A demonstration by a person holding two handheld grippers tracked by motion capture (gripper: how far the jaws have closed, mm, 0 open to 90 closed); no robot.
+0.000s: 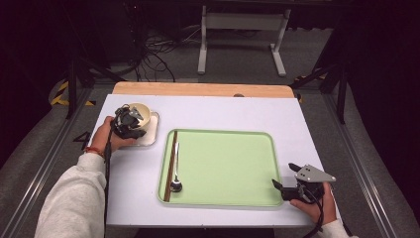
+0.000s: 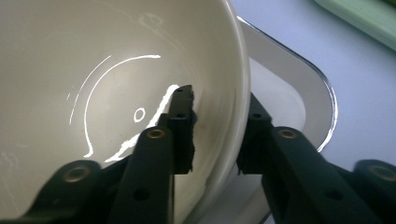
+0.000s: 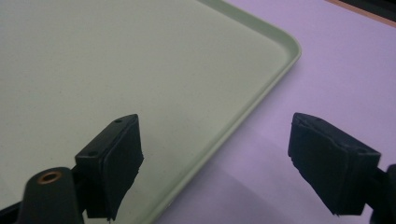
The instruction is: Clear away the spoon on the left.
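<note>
Nearest the high view's camera, along the bottom of the frame, are the person's two sleeved forearms, each hand carrying a tool. At lower right the right gripper (image 1: pixel 284 179) rests on the white table (image 1: pixel 233 111) with its jaws wide apart and nothing between them; in its own view they straddle the rim of the green tray (image 3: pixel 261 98), probably waiting there to steady or receive. At upper left the left gripper (image 1: pixel 130 120) has one jaw inside the cream bowl (image 1: pixel 143 111) and one outside. Its own view shows the wall of the bowl (image 2: pixel 116 70) pinched between the two pads, a rim grip that suits lifting a thin-walled vessel. That bowl sits on a small pale dish (image 1: pixel 151 135) at the left of the table, just beside the tray. Chopsticks (image 1: pixel 171 166) and a spoon (image 1: pixel 176 168) lie along the tray's left edge, leaving its middle free, likely for the bowl.
</note>
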